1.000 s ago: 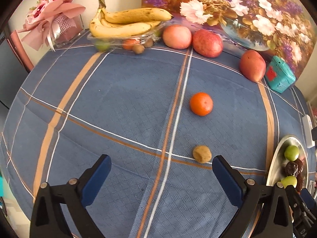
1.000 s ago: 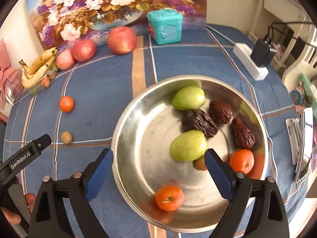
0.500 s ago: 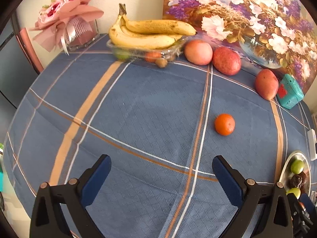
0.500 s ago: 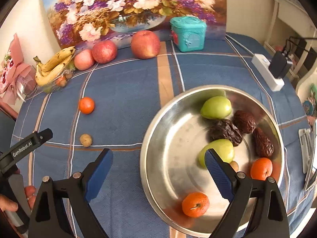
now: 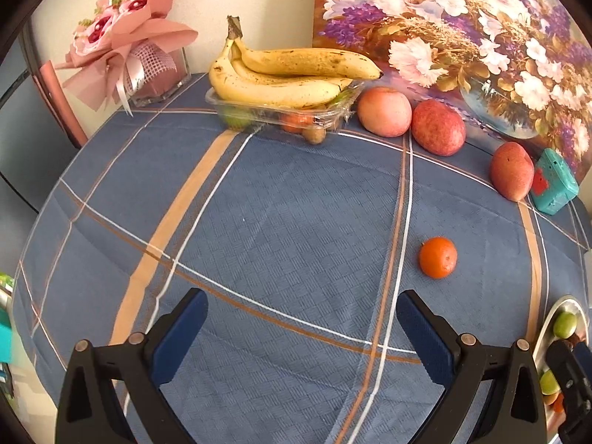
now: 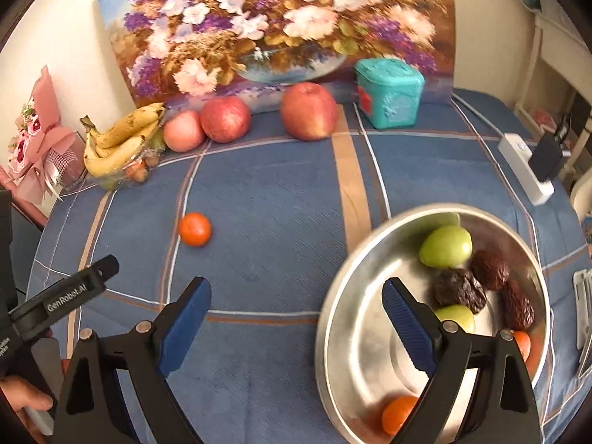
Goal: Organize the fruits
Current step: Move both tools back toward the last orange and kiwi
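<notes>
A small orange mandarin lies alone on the blue plaid cloth, ahead and right of my open, empty left gripper; it also shows in the right wrist view. A steel bowl at the right holds green fruits, dark dates and mandarins. My right gripper is open and empty, its right finger over the bowl's left side. Bananas lie on a clear tray at the back, with three red apples beside them. The small brown fruit is out of view.
A teal box stands at the back right before a flower painting. A pink bouquet stands at the back left. A white power strip lies at the right edge. The bowl's rim shows at the left view's right edge.
Both grippers have drawn back and tilted up. The small brown fruit has dropped out of both views. The right gripper has shifted left, off the bowl's middle. Jaws unchanged.
</notes>
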Demonstrator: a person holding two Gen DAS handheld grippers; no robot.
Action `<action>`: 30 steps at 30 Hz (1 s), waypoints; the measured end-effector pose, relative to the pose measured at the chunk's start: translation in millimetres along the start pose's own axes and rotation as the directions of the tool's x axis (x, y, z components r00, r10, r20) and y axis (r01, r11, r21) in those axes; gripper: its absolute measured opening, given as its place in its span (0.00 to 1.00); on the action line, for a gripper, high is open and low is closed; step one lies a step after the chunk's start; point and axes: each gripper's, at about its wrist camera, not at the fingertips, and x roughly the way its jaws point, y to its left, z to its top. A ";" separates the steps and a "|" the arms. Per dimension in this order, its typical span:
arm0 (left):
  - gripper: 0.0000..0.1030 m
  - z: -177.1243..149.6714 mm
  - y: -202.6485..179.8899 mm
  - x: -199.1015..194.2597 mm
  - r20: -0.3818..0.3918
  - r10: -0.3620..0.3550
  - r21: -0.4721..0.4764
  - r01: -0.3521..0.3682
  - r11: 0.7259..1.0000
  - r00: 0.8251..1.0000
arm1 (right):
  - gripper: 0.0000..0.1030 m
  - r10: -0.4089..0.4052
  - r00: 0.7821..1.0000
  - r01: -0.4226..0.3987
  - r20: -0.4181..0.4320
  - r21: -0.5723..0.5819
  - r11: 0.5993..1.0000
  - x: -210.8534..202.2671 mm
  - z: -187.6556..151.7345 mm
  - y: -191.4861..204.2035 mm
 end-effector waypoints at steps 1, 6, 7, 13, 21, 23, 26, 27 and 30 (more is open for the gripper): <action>1.00 0.9 0.0 0.2 0.002 -0.001 0.008 0.001 1.000 1.000 | 0.91 0.000 1.000 0.000 0.006 -0.005 1.000 -0.1 1.9 3.2; 1.00 5.8 8.0 0.0 0.022 -0.013 -0.004 0.013 1.000 1.000 | 0.91 0.029 0.999 -0.028 0.037 -0.002 1.000 3.3 11.9 19.9; 1.00 7.0 11.1 0.9 0.026 -0.012 -0.016 0.012 1.000 1.000 | 0.91 0.032 0.999 -0.031 0.040 -0.009 0.999 6.1 13.2 26.3; 1.00 7.0 40.4 14.7 -0.003 0.001 -0.125 -0.001 0.992 1.000 | 0.91 0.044 0.999 -0.044 -0.005 -0.073 0.996 29.1 10.6 61.5; 1.00 -1.4 76.2 30.6 -0.026 -0.021 -0.269 0.014 0.963 0.999 | 0.73 0.038 0.997 -0.047 -0.068 -0.135 0.990 54.8 -1.8 85.8; 1.00 -2.4 76.5 32.3 -0.025 -0.030 -0.263 0.022 0.964 0.999 | 0.69 0.047 0.995 -0.058 -0.087 -0.138 0.989 59.8 -4.8 87.5; 1.00 -3.0 69.5 33.3 -0.032 -0.039 -0.232 0.030 0.972 0.999 | 0.52 0.057 0.992 -0.074 -0.115 -0.153 0.985 65.3 -8.9 90.5; 1.00 -3.1 66.6 34.0 -0.037 -0.049 -0.224 0.039 0.974 0.998 | 0.49 0.057 0.991 -0.076 -0.123 -0.158 0.984 67.0 -10.3 91.8; 1.00 -2.6 59.1 35.5 -0.046 -0.068 -0.198 0.058 0.979 0.997 | 0.49 0.056 0.987 -0.080 -0.148 -0.162 0.983 73.7 -14.1 92.4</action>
